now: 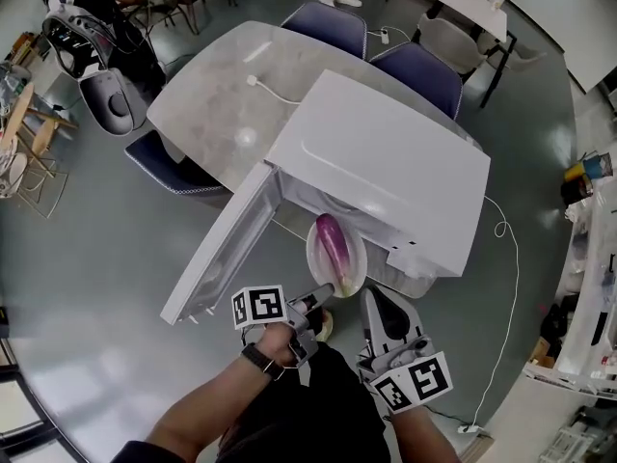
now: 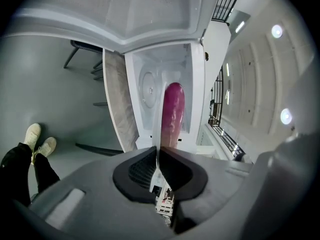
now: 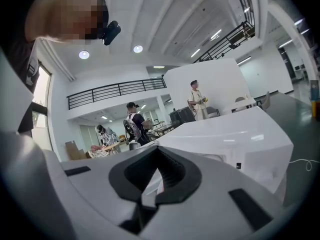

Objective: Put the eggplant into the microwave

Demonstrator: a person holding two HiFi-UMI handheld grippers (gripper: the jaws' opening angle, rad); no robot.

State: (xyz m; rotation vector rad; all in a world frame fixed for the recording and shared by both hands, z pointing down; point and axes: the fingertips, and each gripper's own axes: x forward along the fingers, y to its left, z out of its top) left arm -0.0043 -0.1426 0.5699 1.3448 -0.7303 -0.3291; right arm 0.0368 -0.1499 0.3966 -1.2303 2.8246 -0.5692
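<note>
A purple eggplant [image 1: 335,244] lies on a white plate [image 1: 314,258] at the mouth of the white microwave [image 1: 386,152], whose door [image 1: 222,249] hangs open to the left. My left gripper [image 1: 323,297] is shut on the plate's near rim. In the left gripper view the thin plate edge [image 2: 156,129] runs out from between the pads, with the eggplant [image 2: 172,114] on it, in front of the microwave's cavity [image 2: 147,84]. My right gripper [image 1: 374,302] is just right of the plate, shut and holding nothing; in its own view the gripper [image 3: 157,176] points past the microwave's top [image 3: 235,139].
The microwave stands on a grey table [image 1: 222,95] with blue chairs [image 1: 419,70] behind it and a white cable [image 1: 275,93] across it. A power cord [image 1: 501,230] trails on the floor at the right. People [image 3: 197,100] stand far off.
</note>
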